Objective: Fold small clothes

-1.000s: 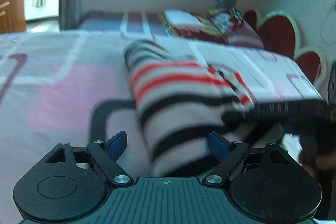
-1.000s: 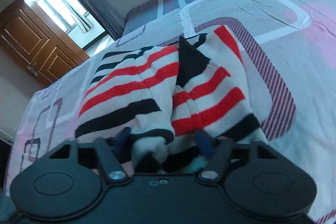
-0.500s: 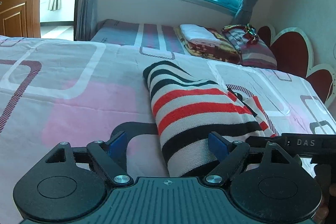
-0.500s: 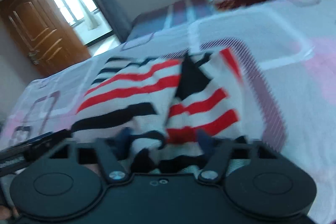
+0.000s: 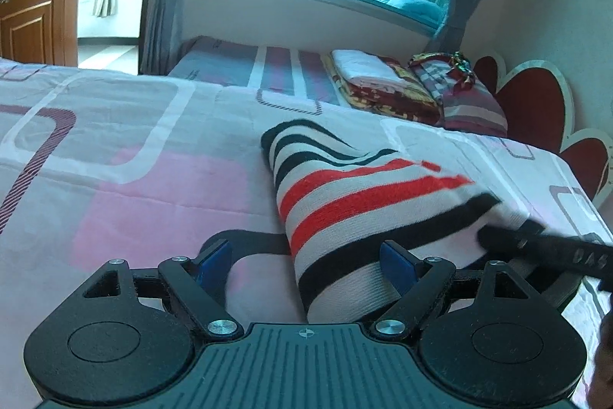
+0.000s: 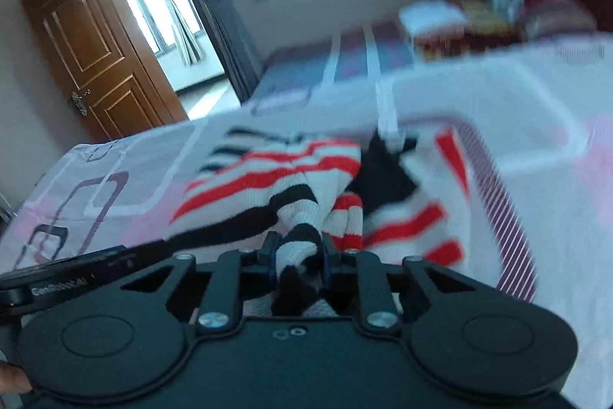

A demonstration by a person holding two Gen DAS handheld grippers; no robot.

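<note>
The striped sweater (image 5: 367,202) lies part-folded on the bedsheet (image 5: 153,179) — right gripper (image 6: 297,255), jaws just closed, pinches a bunched edge, left gripper (image 5: 306,265) spread wide — final fold remains.

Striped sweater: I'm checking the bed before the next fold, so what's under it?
Only the patterned bedsheet shows around the striped sweater; whatever lies beneath is covered.
</note>
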